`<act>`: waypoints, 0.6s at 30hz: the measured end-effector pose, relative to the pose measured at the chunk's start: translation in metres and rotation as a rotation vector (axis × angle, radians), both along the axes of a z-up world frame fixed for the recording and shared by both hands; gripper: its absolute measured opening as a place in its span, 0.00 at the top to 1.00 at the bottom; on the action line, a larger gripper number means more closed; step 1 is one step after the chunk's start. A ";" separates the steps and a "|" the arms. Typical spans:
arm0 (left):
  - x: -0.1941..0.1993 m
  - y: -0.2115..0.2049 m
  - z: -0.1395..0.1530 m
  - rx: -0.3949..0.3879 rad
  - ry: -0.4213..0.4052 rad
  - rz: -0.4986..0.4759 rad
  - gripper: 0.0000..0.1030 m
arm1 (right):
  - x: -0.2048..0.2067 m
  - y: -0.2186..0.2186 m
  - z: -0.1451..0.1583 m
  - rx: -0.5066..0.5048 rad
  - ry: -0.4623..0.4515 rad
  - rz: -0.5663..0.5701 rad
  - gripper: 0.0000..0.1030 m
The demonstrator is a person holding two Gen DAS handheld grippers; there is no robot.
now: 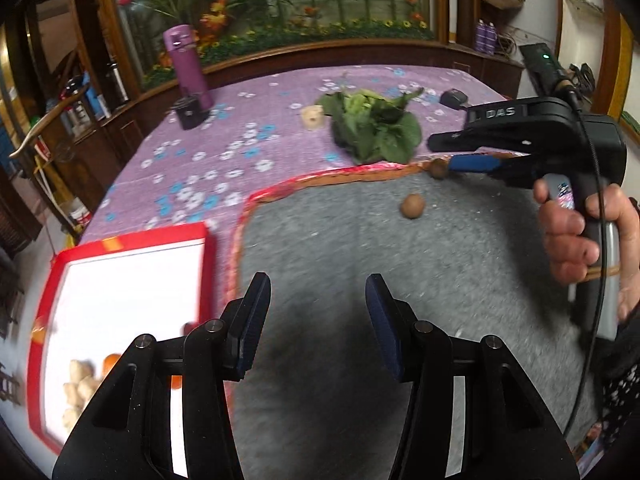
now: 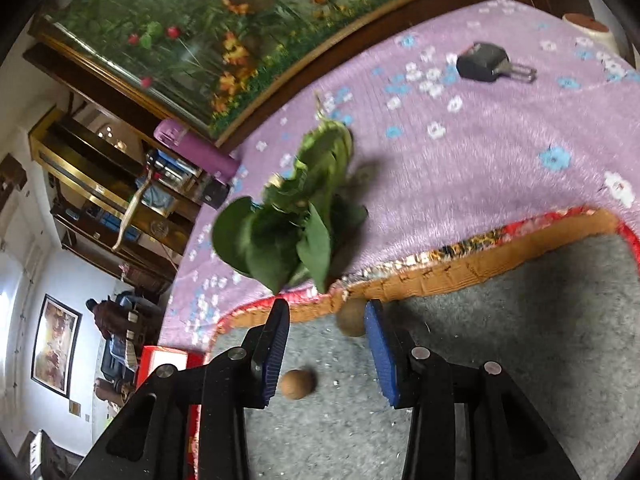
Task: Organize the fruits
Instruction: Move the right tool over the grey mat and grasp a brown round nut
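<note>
Two small round brown fruits lie on the grey mat [image 1: 400,280]. One [image 1: 412,205] [image 2: 297,384] lies in the open. The other [image 1: 439,168] [image 2: 351,317] sits at the mat's far edge, just inside my right gripper's [image 2: 327,316] open jaws, next to the right finger. The right gripper [image 1: 452,156] shows in the left wrist view too, held in a hand. My left gripper [image 1: 318,294] is open and empty above the mat. A red-rimmed white tray [image 1: 132,280] at the left holds pale ginger pieces [image 1: 80,384] and an orange fruit [image 1: 110,362].
A bunch of green leaves [image 1: 374,128] [image 2: 292,220] lies on the purple flowered cloth [image 2: 480,160] just beyond the mat. A ginger piece [image 1: 313,117], a purple bottle [image 1: 188,66], a black box [image 1: 190,114] and a black plug [image 2: 486,63] stand farther back.
</note>
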State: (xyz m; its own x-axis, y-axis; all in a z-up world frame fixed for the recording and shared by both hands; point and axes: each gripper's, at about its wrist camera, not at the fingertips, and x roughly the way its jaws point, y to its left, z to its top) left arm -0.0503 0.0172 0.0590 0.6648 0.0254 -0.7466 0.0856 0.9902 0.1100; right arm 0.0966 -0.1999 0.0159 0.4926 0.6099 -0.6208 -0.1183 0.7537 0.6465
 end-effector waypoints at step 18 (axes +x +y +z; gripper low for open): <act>0.047 -0.049 -0.014 -0.041 0.029 -0.053 0.52 | 0.020 0.009 -0.012 -0.119 0.049 0.014 0.79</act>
